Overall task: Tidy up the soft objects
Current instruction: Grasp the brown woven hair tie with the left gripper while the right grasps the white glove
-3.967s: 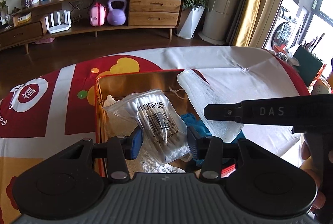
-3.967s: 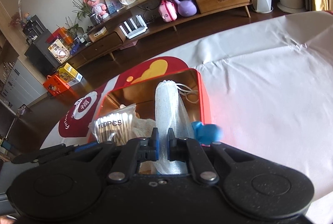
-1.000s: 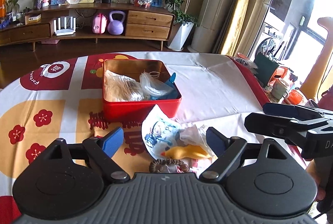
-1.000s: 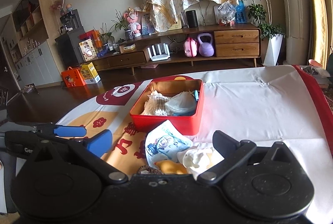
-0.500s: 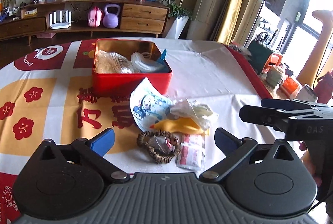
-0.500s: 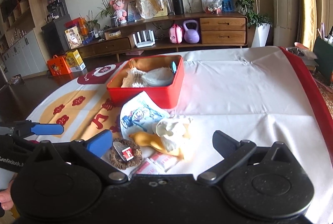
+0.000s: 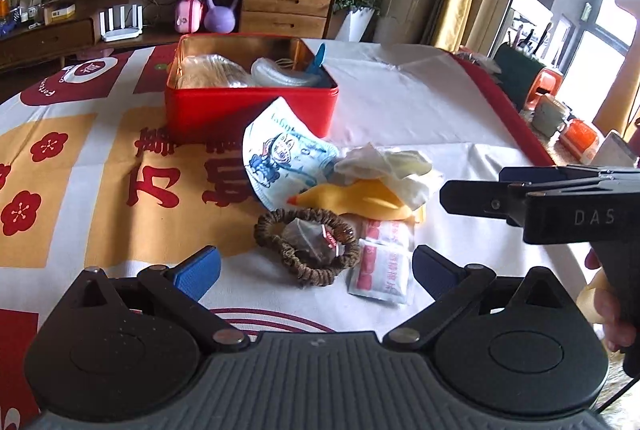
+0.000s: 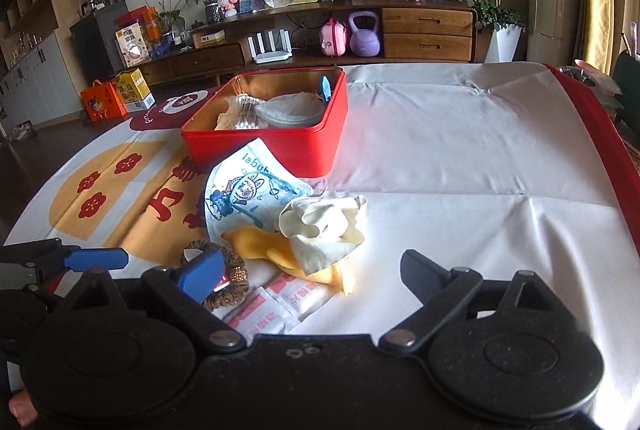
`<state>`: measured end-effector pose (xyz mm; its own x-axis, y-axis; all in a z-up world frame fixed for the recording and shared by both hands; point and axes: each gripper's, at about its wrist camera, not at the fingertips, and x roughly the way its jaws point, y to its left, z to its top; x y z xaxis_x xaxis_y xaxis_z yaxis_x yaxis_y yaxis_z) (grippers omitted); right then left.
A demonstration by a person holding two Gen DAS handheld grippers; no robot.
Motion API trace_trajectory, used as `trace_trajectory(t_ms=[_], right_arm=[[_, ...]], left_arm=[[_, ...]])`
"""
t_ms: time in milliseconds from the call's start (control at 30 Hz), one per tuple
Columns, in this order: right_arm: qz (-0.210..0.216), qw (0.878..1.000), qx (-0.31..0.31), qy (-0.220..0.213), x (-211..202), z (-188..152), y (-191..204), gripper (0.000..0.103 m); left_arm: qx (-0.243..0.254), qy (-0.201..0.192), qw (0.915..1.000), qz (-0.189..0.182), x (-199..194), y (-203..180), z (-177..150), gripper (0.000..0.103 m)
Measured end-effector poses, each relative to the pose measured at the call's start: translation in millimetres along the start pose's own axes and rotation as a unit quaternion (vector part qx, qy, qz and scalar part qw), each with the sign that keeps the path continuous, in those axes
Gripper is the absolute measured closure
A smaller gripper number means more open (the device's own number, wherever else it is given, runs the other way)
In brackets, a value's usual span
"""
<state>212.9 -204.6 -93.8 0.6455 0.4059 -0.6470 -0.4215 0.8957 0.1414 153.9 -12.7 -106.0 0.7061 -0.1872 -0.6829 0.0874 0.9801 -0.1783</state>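
Left gripper (image 7: 316, 272): jaws wide, empty; brown scrunchie (image 7: 307, 246) and sachets (image 7: 382, 264) on tablecloth (image 7: 400, 110) just ahead, between fingers. Right gripper (image 8: 310, 272): jaws closing, ungripped; yellow glove (image 8: 276, 250) ahead.

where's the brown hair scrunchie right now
In the left wrist view the brown scrunchie lies on the tablecloth low in the centre, just left of the white sachets and below the yellow cloth.

The yellow cloth (image 7: 356, 200) lies half under the white rag (image 7: 390, 166), its shape unclear. In the right wrist view a blue fingertip (image 8: 200, 270) covers most of the scrunchie (image 8: 226, 290), and the sachets (image 8: 276, 310) vanish behind the tool body. What fills the tin (image 7: 248, 110) below its rim stays hidden.
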Motion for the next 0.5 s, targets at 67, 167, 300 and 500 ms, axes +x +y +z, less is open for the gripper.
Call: trace_trajectory(t_ms=[67, 167, 300, 500], right_arm=[[0.001, 1.0, -0.004, 0.004, 5, 1, -1, 0.011], [0.003, 1.0, -0.003, 0.007, 10, 3, -3, 0.014], [0.009, 1.0, 0.001, 0.006, 13, 5, -7, 0.018], [0.011, 1.0, 0.008, 0.003, 18, 11, -13, 0.022]], left_arm=[[0.006, 0.0, 1.0, 0.007, 8, 0, -2, 0.0], [0.018, 0.006, 0.9997, 0.016, 19, -3, -4, 0.0], [0.031, 0.005, 0.9994, 0.015, 27, -5, -7, 0.001], [0.01, 0.007, 0.9999, -0.012, 28, 5, -6, 0.003]])
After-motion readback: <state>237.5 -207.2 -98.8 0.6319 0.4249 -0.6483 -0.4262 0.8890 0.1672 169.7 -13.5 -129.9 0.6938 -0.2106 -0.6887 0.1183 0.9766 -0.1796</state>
